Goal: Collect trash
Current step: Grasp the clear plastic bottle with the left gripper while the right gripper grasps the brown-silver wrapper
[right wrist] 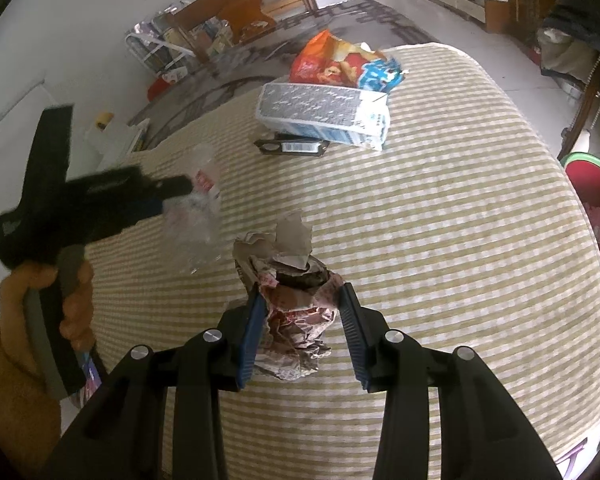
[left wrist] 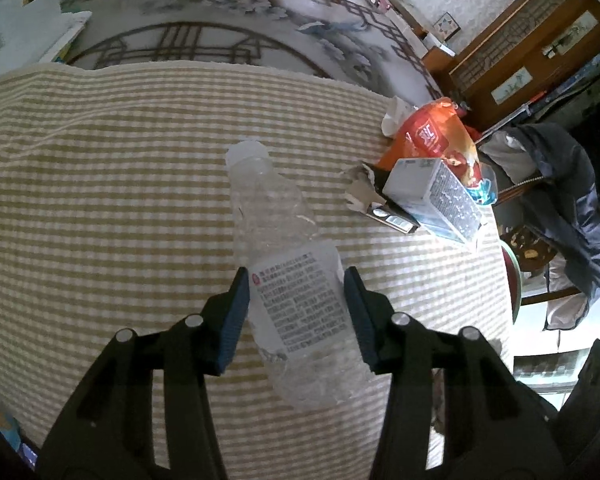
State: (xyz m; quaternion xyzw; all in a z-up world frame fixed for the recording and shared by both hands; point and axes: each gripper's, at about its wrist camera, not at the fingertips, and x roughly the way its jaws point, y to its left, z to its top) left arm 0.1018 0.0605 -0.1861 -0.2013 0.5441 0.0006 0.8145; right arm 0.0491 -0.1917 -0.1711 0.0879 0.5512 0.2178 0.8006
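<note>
Your left gripper has its jaws clamped on the clear bottle over the striped counter; your right gripper grips crumpled paper, the carton well beyond

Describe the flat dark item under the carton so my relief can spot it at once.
On the striped cloth, find the trash pile at its far end, where a white carton lies before an orange snack bag. The dark packet pokes out beneath the carton's near edge: flat, blackish, with a pale label, unlike the bulky, bright pieces around it.
</note>
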